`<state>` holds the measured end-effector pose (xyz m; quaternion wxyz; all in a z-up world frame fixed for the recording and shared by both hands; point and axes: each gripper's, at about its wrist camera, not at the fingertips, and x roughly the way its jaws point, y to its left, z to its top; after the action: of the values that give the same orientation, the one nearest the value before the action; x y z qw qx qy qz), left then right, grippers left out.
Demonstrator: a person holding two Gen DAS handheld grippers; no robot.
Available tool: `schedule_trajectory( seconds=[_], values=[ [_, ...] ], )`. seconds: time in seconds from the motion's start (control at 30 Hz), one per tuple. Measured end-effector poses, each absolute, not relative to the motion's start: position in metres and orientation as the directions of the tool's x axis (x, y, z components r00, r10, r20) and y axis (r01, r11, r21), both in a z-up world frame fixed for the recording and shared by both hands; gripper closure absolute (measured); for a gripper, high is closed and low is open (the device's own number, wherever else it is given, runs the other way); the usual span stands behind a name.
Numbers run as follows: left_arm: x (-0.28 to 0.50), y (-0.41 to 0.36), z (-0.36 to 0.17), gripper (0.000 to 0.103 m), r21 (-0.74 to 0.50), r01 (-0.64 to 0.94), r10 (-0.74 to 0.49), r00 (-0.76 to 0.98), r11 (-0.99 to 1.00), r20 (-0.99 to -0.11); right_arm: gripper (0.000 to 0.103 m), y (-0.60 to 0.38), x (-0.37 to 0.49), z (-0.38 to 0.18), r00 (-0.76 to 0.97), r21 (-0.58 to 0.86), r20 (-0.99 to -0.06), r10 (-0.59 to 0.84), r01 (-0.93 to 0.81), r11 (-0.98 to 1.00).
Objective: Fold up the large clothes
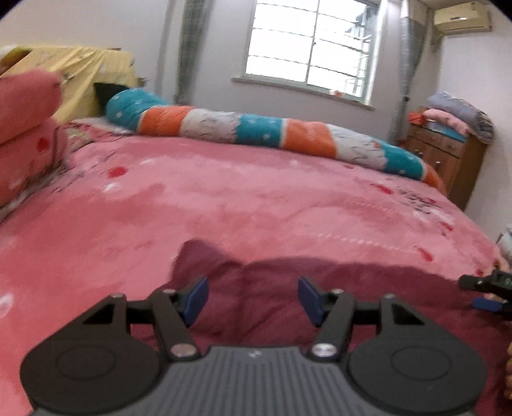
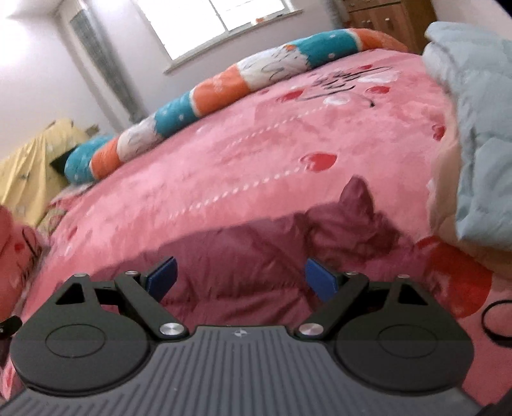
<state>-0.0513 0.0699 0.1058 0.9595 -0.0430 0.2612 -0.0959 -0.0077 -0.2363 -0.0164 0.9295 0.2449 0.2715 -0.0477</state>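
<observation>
Bed [image 1: 256,198]: pink cover with red hearts, filling both views.
Bolster [image 1: 256,131]: striped teal, orange and white, along the far edge under the window [image 1: 310,48].
Garment [image 1: 272,297]: dark maroon, puffy, spread on the near edge of the bed, one corner sticking up.
Left gripper [image 1: 252,300]: jaws apart above the garment, nothing between the pads.
Right gripper [image 2: 240,280]: jaws wide, empty, over the garment.

Bedroom with pale walls. Barred window [image 1: 312,48], brightly daylit, flanked by grey curtains [image 1: 192,48]. Air conditioner [image 1: 462,17] high at right. Wooden dresser [image 1: 446,156] piled with folded bedding. Bed [image 1: 224,198] under pink cover; striped bolster [image 1: 256,131] along far edge.
</observation>
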Motion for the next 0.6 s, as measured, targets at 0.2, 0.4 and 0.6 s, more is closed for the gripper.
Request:
schedule_trajectory(
  seconds=[0.2,0.4,0.6],
  values=[
    [-0.009,0.011,0.092,0.040,-0.135,0.231,-0.266,0.785,0.964,-0.559,0.000,-0.238,-0.004,-0.018,0.840,0.378,-0.543,-0.007,0.252,0.891],
    [0.030,-0.011,0.062,0.040,-0.036,0.171,-0.156,0.764,0.985,-0.626,0.000,-0.233,0.004,-0.020,0.812,0.285,-0.582,-0.039,0.249,0.925],
    [0.041,0.028,0.040,0.035,0.019,0.051,-0.027,0.767,0.998,-0.641,0.000,-0.244,0.017,-0.034,0.763,0.262,-0.644,-0.057,0.290,0.921]
  ],
)
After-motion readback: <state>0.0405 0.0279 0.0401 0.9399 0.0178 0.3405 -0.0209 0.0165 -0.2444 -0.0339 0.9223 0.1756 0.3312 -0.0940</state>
